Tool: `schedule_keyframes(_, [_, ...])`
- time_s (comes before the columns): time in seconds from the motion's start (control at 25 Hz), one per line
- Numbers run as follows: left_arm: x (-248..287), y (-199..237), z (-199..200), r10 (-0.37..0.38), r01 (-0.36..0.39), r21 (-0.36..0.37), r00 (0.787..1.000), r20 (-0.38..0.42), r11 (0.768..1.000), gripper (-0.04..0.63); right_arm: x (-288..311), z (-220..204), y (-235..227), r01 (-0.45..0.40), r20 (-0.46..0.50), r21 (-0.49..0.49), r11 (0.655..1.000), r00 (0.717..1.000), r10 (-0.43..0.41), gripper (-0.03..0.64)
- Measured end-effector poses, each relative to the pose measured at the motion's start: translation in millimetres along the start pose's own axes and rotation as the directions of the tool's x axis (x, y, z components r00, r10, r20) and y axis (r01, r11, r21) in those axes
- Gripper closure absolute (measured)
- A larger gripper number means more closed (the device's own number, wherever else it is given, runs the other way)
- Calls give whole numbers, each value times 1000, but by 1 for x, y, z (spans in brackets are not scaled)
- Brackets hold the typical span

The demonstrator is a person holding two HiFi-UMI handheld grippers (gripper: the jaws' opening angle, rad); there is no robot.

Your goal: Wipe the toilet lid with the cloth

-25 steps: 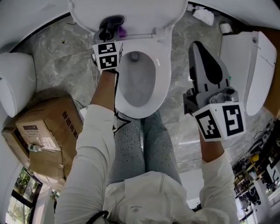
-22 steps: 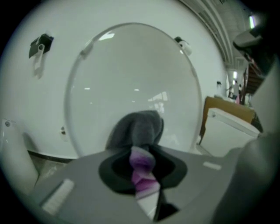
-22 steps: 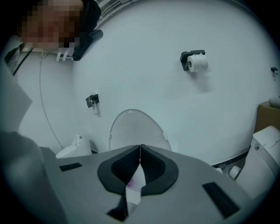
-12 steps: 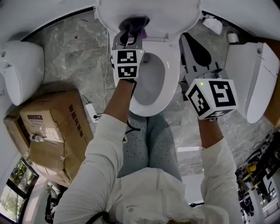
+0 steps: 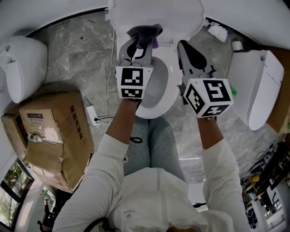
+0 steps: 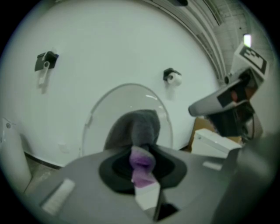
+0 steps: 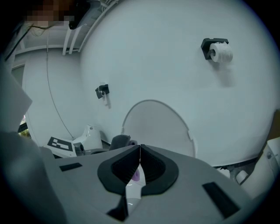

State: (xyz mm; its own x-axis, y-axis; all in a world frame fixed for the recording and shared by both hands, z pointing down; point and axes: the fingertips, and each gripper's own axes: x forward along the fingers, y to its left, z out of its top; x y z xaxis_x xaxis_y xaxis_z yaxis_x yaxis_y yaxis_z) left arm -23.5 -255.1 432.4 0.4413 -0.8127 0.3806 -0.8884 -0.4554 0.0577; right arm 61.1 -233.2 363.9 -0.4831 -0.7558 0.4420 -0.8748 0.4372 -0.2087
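Note:
The white toilet's lid (image 5: 158, 13) stands raised above the open bowl (image 5: 156, 86). My left gripper (image 5: 139, 40) is shut on a grey and purple cloth (image 5: 145, 32), which it holds up in front of the lid's lower part. In the left gripper view the cloth (image 6: 142, 131) bulges out of the shut jaws, with the lid (image 6: 98, 127) right behind it. My right gripper (image 5: 180, 44) is shut with nothing in it, over the bowl's right rim, beside the left one. In the right gripper view the lid (image 7: 159, 127) is ahead and the cloth (image 7: 120, 141) is at the left.
A cardboard box (image 5: 50, 136) stands on the marble floor at the left. Other white toilets sit at the far left (image 5: 22, 63) and right (image 5: 256, 86). A power strip (image 5: 93, 113) with its cable lies left of the bowl. A toilet paper roll (image 7: 221, 51) hangs on the wall.
My left gripper has risen with the cloth from the seat's back edge up to the lid. My right gripper has moved left, closer to the bowl.

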Motion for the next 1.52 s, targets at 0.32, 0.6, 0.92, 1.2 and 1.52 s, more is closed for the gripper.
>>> schedule_keyframes(0.32, [-21, -11, 86, 12, -19, 52, 991, 131, 998, 528, -10, 31, -8, -8, 35, -27, 1000, 999, 9, 600])
schedule_keyframes(0.6, [-44, -21, 150, 20, -33, 67, 982, 189, 997, 529, -24, 78, -9, -16, 96, -65, 998, 995, 23, 600])
schedule_keyframes(0.92, [-62, -20, 187, 53, -59, 23, 976, 209, 998, 528, -3, 113, -18, -116, 36, -232, 966, 991, 127, 597])
schedule_keyframes(1.2, [-66, -19, 191, 85, -85, -9, 977, 194, 996, 528, 48, 123, -39, -278, -199, -527, 803, 959, 202, 514])
schedule_keyframes(1.52, [-72, -24, 193, 89, -89, -7, 981, 175, 996, 528, 84, 116, -46, -417, -398, -643, 643, 899, 184, 506])
